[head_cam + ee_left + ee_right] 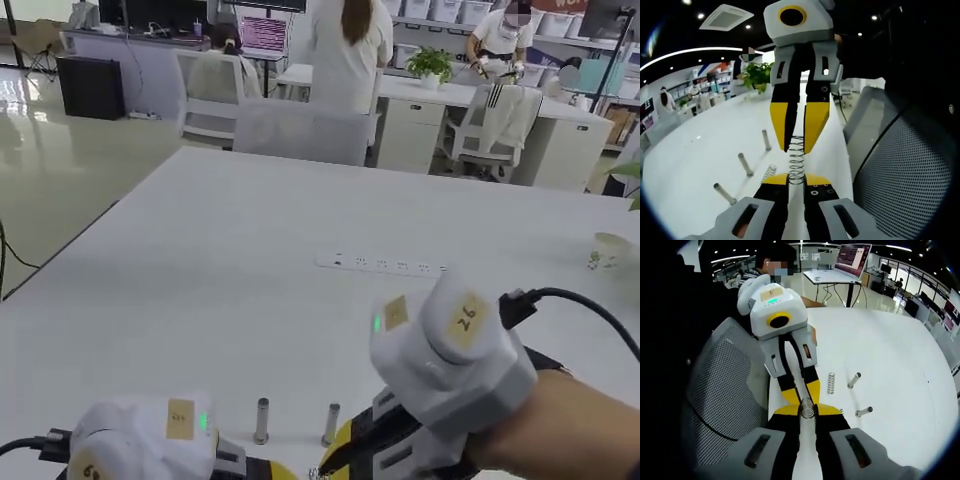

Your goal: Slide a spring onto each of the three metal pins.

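One spring (796,161) stretches between both grippers above the near edge of the white table (250,250). My left gripper (796,179) is shut on its lower end. My right gripper (799,145) faces it, shut on the other end. From the right gripper view I look along the spring (808,411), which sits between my right gripper (808,412) tips and the left gripper (802,394). A second spring (831,383) lies loose on the table. Three bare metal pins (766,140) (745,164) (724,193) stand in a row beside it; two pins (262,420) (331,424) appear in the head view.
A grey mesh chair (725,390) stands close to the table's near edge, beside both grippers. A white power strip (380,265) lies mid-table and a paper cup (608,250) sits at the far right. People work at desks beyond.
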{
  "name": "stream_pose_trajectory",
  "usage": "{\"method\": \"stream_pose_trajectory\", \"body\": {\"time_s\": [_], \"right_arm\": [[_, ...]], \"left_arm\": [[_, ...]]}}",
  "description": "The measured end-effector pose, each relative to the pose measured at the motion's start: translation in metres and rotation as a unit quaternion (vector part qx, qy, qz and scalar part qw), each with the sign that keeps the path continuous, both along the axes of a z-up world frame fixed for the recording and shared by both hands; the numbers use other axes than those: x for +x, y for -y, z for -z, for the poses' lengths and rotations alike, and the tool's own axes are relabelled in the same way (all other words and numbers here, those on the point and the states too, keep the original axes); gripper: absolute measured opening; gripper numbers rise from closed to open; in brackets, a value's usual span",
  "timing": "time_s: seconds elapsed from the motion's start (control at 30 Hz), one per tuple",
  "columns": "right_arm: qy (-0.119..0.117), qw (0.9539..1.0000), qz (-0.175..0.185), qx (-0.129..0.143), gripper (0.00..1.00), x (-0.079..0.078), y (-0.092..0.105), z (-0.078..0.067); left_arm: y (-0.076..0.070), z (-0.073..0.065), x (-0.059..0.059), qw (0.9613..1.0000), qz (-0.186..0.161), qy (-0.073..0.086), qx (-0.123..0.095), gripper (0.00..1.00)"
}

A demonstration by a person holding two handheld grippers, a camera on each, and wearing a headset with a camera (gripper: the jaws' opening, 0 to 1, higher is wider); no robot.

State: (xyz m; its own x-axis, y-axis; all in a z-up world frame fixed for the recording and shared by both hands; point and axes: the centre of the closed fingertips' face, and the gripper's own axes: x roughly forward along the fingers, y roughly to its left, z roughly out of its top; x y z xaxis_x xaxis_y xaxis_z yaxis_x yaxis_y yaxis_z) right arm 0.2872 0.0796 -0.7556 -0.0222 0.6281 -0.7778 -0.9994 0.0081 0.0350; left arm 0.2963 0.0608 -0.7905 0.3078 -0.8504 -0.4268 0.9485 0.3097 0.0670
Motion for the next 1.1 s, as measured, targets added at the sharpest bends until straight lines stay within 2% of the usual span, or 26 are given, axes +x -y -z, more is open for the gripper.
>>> {"method": "stream_pose_trajectory", "body": {"time_s": [0.23, 0.6, 0.83, 1.1], "right_arm": [[0.003, 0.9999, -0.005, 0.009, 0.08, -0.001, -0.009, -0.004], [-0.005, 0.9998, -0.005, -0.018, 0.08, -0.002, -0.006, 0.002], [-0.003, 0.9988, -0.014, -0.046, 0.09, -0.004, -0.004, 0.012], [-0.003, 0.9973, -0.028, -0.068, 0.09, -0.005, -0.004, 0.018]], "left_arm": [[0.001, -0.002, 0.001, 1.0, 0.0, 0.0, -0.007, 0.02], [0.002, 0.001, 0.0, 1.0, 0.003, -0.006, -0.004, 0.02], [0.004, -0.002, -0.001, 0.9999, 0.004, -0.008, -0.013, 0.02], [0.005, 0.002, -0.004, 0.9999, 0.011, -0.009, 0.001, 0.02]]}}
